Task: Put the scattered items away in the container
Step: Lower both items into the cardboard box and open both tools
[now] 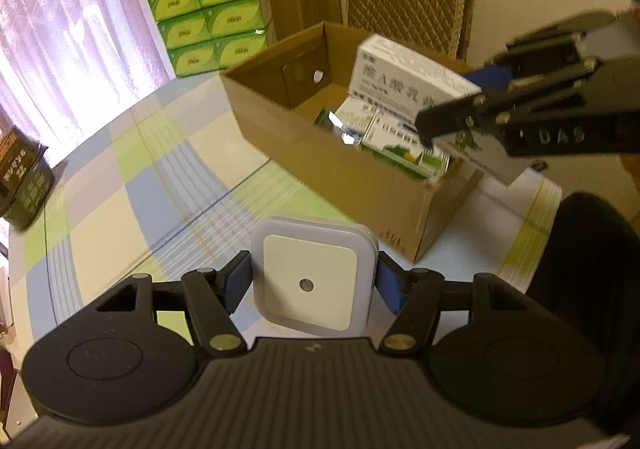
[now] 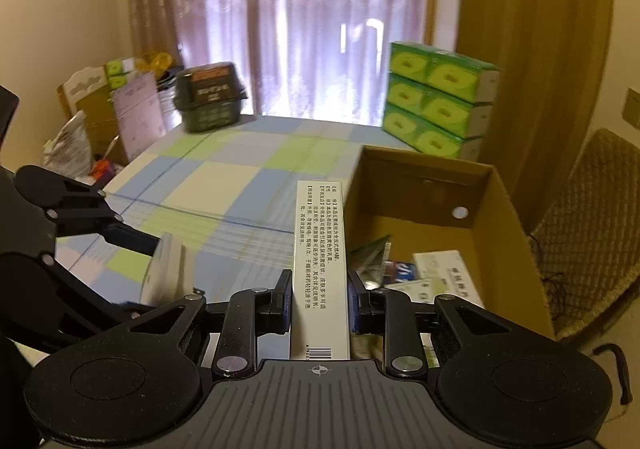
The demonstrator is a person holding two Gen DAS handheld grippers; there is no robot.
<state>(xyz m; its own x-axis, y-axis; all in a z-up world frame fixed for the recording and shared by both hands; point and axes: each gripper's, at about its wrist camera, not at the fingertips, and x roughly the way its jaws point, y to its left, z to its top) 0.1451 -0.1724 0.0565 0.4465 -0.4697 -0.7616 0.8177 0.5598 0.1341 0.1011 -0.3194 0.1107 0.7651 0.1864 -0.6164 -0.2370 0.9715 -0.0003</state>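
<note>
Cardboard box: brown, open-topped, stands on the checked counter; several small packets already lie inside, so it serves as the container.
Left claw: pinches a white square night light by its two side edges, flat face up, above the counter and short of the box's near corner.
Reason for hold: the side grip leaves the underside free, which should let the light drop cleanly once over the opening.
Right claw: pressed onto a long white carton, gripped near its barcode end, the free end pointing forward.
Carton position: from the left wrist view it hangs over the box interior, above the packets.
Stage, judged: carton near release; night light next.
Risk: both claws crowd the same corner.
Background: green tissue packs stacked behind the box, apart from the task.
</note>
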